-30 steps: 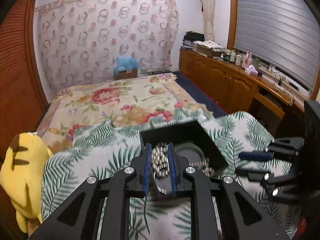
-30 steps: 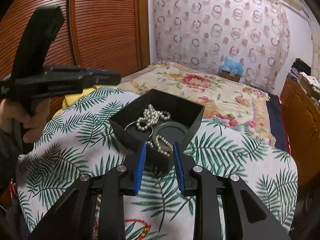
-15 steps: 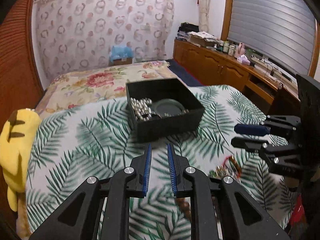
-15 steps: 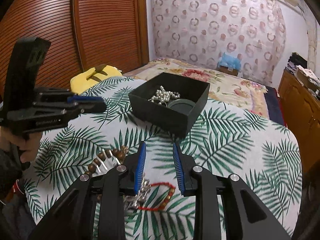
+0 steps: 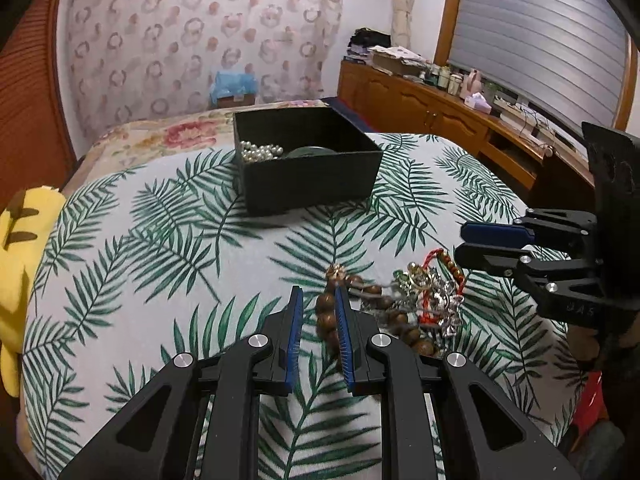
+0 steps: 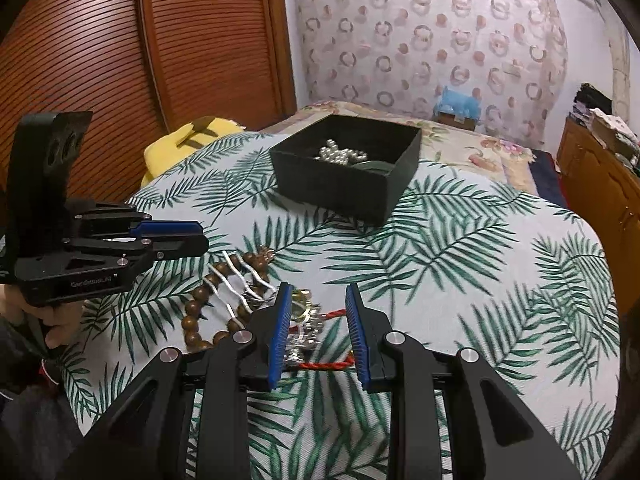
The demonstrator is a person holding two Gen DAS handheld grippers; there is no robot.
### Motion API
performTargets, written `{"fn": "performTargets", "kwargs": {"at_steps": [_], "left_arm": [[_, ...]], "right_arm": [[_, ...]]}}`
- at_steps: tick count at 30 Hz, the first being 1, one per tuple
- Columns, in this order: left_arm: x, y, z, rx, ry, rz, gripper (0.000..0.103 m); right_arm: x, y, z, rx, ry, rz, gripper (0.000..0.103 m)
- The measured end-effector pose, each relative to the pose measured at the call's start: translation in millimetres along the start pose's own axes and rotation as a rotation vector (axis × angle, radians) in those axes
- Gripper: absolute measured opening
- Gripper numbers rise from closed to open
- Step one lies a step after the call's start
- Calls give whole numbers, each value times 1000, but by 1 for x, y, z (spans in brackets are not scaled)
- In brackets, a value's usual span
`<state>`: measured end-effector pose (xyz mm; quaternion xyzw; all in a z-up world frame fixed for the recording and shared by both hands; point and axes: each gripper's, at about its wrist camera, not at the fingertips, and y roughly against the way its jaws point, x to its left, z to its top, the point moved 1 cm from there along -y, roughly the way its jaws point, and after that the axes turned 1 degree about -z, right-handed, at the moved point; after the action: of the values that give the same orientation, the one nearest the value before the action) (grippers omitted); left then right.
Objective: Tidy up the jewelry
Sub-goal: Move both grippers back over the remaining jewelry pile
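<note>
At the far left a yellow plush toy lies against the edge of the palm-leaf cloth covering the bench. The left hand-held gripper hangs low over the cloth, its blue-padded fingers apart by a moderate gap and gripping nothing; a strand of the wooden bead bracelet shows between them on the cloth below. Farther back, mid-cloth, sits the black box, holding a pearl strand and a dark round piece beside it. Right of the beads lies a tangle of jewelry: a silver chain and a red cord bracelet. The right hand-held gripper hovers over that tangle, fingers spread wide, empty, the red cord and silver chain visible between them.
</note>
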<state>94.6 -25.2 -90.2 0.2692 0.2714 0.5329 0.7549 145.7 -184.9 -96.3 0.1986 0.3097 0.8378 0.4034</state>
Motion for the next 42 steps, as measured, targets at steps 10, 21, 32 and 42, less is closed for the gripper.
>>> {"fn": "performTargets", "kwargs": {"at_steps": [10, 21, 32, 42], "left_arm": [[0, 6, -8, 1, 0, -2, 16], [0, 6, -9, 6, -6, 5, 16], [-4, 2, -7, 14, -6, -4, 16], [-10, -1, 5, 1, 2, -47, 21]], "right_arm": [[8, -28, 4, 67, 5, 37, 30], [15, -38, 1, 93, 29, 29, 30], [16, -28, 3, 62, 48, 24, 22], [-2, -1, 0, 24, 36, -38, 22]]}}
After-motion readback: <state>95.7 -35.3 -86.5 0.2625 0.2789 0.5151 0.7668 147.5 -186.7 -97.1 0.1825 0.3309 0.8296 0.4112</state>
